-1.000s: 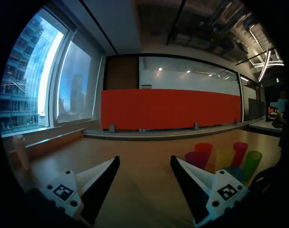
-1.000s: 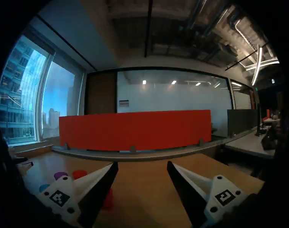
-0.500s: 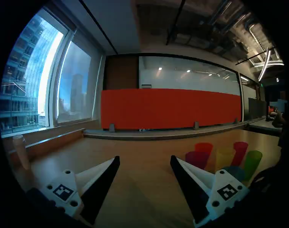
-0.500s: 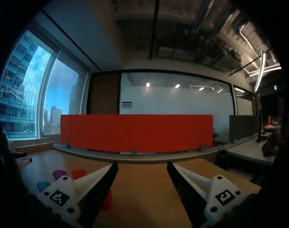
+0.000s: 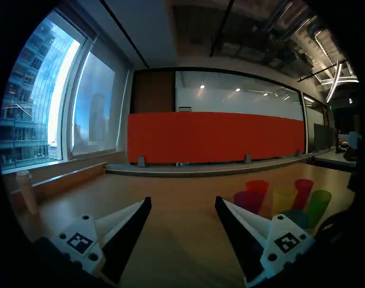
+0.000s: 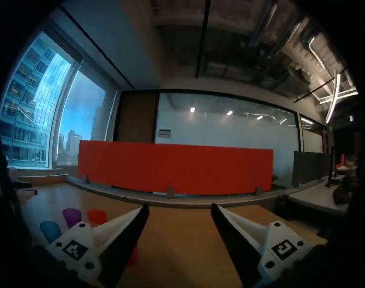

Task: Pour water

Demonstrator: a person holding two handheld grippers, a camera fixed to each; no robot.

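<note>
In the left gripper view, at the far left edge, we see a tall pale container (image 5: pixel 26 191) standing on the wooden table (image 5: pixel 182 225) below the windows (image 5: pixel 48 110); we cannot tell what it holds. At lower centre our left gripper (image 5: pixel 182 199) has its two fingers spread wide, with nothing between them but bare tabletop. A red divider panel (image 5: pixel 216 137) runs across the middle of the frame behind it. At lower right, just beyond the right-hand finger, the coloured cups (image 5: pixel 283 199) stand in a tight cluster. We see a purple cup (image 5: pixel 248 200), an orange-red cup (image 5: pixel 257 186) behind it, a yellow cup (image 5: pixel 283 198), a pink cup (image 5: pixel 303 188) and a green cup (image 5: pixel 319 204) farthest right. A blue cup (image 5: pixel 297 217) is partly hidden by the finger. We cannot tell whether any of them holds water.

In the right gripper view, at lower left, the blue cup (image 6: pixel 50 229), purple cup (image 6: pixel 72 216) and orange-red cup (image 6: pixel 97 216) stand beside the left-hand finger. At lower centre our right gripper (image 6: pixel 180 207) has its fingers likewise parted and grips nothing.
</note>
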